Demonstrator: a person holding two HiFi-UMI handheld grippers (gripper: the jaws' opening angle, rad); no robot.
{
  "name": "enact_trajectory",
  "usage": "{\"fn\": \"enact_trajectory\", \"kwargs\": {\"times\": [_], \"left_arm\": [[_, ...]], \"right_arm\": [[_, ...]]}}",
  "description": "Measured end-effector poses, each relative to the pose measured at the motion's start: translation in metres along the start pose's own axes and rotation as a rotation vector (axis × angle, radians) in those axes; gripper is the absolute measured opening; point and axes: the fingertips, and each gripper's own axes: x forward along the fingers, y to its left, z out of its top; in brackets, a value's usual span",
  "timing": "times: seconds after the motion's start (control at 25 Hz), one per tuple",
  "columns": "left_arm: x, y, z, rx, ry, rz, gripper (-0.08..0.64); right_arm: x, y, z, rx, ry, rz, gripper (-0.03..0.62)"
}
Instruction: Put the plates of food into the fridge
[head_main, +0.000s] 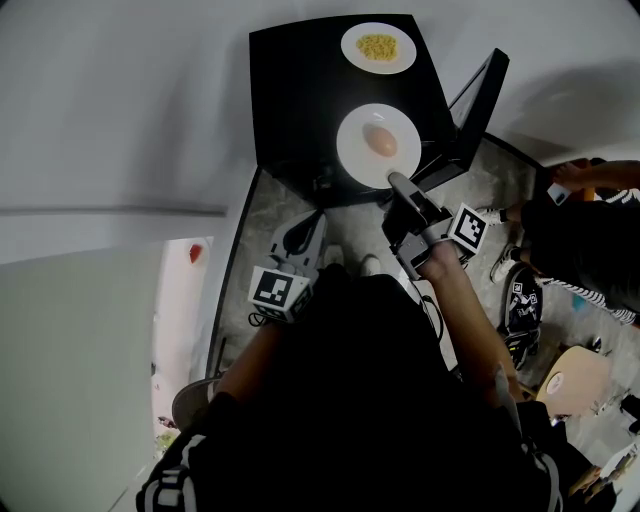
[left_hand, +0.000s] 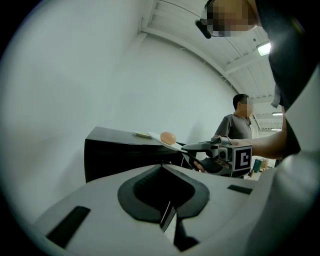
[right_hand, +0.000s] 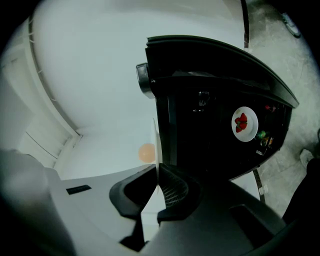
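Now the right gripper (head_main: 396, 182) is pinching the rim of the egg plate (head_main: 352, 150) atop the fridge (head_main: 300, 100), the left gripper (head_main: 305, 232) is idling pressed shut, and a level lift inside is looking next.

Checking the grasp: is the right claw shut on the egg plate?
Shut: the right claw clamps the egg plate by its rim.

Bystander (left_hand: 236, 127) in grey shirt standing at right; speckled floor (head_main: 257, 245); ceiling light (left_hand: 264, 48) lit.
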Motion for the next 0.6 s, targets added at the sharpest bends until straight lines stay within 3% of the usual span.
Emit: {"fn": "enact_trajectory", "kwargs": {"times": [0.2,0.6], "left_arm": [[-0.003,-0.004,-0.006,0.000,-0.002,0.020,0.020],[-0.042,-0.023,-0.017,-0.016,0.020,0.081,0.021]], "right_arm": [[-0.014,0.002,-0.004,-0.042,0.034,0.000,0.031],[-0.056,0.010,-0.048,-0.006,0.109,0.038,0.031]]}}
